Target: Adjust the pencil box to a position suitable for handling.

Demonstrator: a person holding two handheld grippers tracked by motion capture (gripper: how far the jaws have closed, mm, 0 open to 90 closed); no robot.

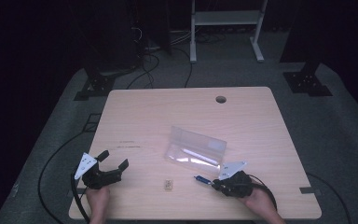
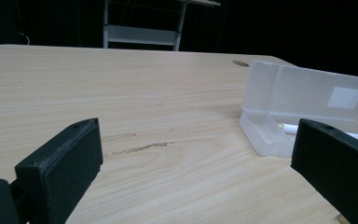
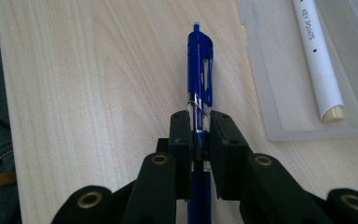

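While right tool (image 3: 200, 133) grips blue pen (image 3: 199, 70), left tool (image 2: 191, 158) wide; open case (image 1: 193, 148) holds white marker (image 1: 199, 155).

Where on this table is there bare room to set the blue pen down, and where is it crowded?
Free: the wide stretch between the left gripper and the open clear case, and the far tabletop up to the cable hole. Crowded: the near edge, where the small block, blue pen and right gripper sit.

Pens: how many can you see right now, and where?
2. A blue pen is clamped in the right gripper near the table's front edge. A white pen lies inside the open clear case. Nothing else looks hidden.
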